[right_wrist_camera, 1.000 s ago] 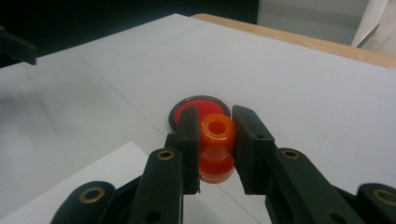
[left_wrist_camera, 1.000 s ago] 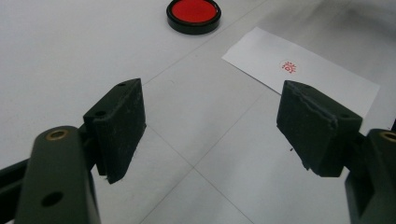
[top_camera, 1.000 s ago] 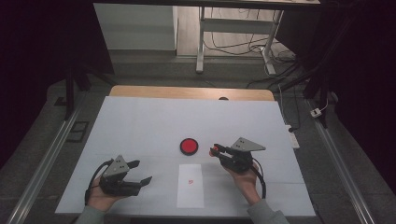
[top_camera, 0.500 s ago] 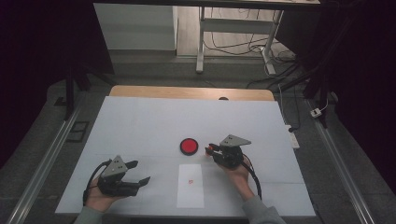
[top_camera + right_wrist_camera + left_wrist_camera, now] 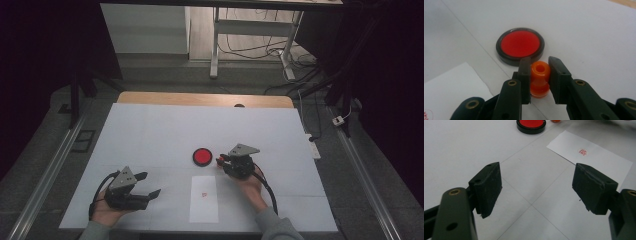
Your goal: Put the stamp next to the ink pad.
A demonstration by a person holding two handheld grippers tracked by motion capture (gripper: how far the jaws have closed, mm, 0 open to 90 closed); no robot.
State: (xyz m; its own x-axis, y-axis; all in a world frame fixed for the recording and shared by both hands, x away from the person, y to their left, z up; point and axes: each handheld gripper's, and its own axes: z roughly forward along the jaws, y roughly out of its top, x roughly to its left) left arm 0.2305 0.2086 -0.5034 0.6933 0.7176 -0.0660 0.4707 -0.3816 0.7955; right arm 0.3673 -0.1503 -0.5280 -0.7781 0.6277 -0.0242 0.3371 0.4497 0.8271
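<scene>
Red mark (image 5: 202,194) on paper illegible

The orange stamp (image 5: 539,79), a small waisted plastic peg with a hollow top, stands upright between black pads just beside the round red ink pad (image 5: 520,46), near the middle of the table, toward its right edge

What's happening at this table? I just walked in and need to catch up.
A person is stamping paper with two hand-held grippers. The right gripper is shut on a small orange stamp, held beside a round red ink pad. The white paper slip on the white table already carries one red stamp mark. The left gripper rests open over the table, holding nothing.
</scene>
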